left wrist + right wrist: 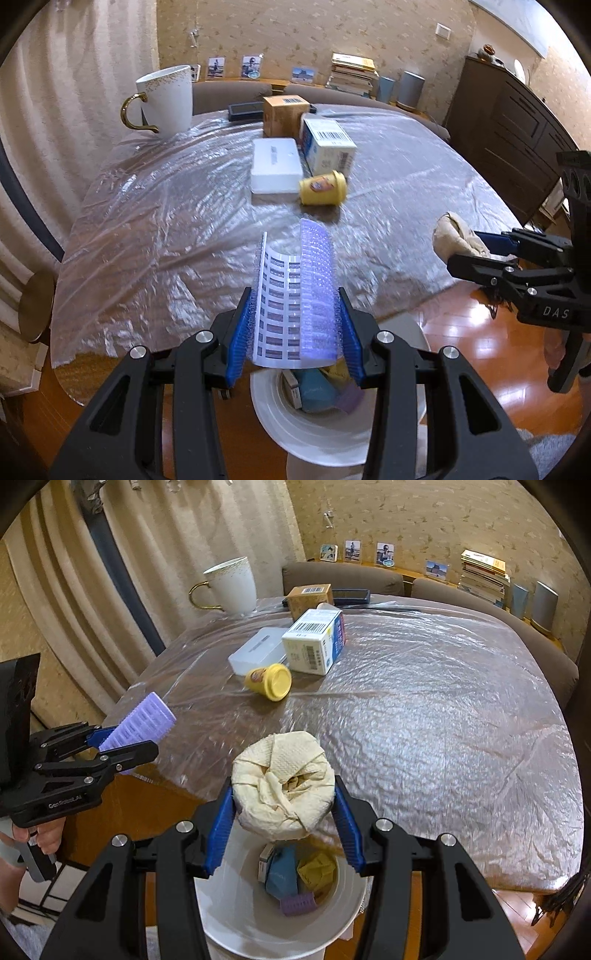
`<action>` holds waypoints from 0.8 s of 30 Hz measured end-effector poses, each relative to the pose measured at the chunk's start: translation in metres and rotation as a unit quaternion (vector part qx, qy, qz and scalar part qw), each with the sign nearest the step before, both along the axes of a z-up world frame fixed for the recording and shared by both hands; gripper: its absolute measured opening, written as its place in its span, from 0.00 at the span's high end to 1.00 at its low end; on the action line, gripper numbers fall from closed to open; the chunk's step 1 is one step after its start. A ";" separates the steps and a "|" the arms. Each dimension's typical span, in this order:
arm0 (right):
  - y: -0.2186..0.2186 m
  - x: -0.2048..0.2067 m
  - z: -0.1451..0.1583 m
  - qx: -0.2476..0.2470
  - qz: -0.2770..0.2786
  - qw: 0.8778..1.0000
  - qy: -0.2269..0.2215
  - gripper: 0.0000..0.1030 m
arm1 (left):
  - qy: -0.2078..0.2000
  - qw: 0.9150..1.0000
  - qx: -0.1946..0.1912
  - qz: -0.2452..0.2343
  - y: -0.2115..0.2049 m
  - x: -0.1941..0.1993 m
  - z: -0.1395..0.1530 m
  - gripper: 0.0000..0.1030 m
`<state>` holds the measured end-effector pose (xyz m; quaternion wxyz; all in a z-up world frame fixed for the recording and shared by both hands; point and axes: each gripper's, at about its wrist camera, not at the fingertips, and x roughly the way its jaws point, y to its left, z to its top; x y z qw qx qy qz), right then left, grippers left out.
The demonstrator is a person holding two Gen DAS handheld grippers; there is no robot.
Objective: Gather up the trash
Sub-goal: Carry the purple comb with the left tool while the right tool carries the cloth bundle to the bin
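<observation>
Two handheld grippers hover above a white bin standing on the floor just off the near edge of the tabletop. The left gripper has its jaws clenched on a purple hair roller; the right gripper has its jaws clamped on a wad of cream paper towel. Both pieces sit over the mouth of the bin, not yet dropped. Inside it already lie another purple roller, a blue wrapper and a yellow scrap, so the clearing appears roughly half done. Left on the tabletop, toward its far side, are a toppled yellow tub, a flat white case, a white carton and a brown box; which of these count as rubbish cannot be judged. A white mug with a gold handle stands at the far left corner. Crinkled clear plastic sheeting covers the tabletop. Behind it are brown chairs, patterned wallpaper, curtains, small photographs and stacked books; the floor is glossy wood.
</observation>
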<state>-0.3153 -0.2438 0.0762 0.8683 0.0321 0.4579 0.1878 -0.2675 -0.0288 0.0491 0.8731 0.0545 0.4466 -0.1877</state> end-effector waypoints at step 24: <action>0.005 -0.041 -0.022 -0.006 0.039 0.998 0.048 0.52 | 0.048 0.994 0.026 -0.098 -0.026 -0.054 -0.029 0.57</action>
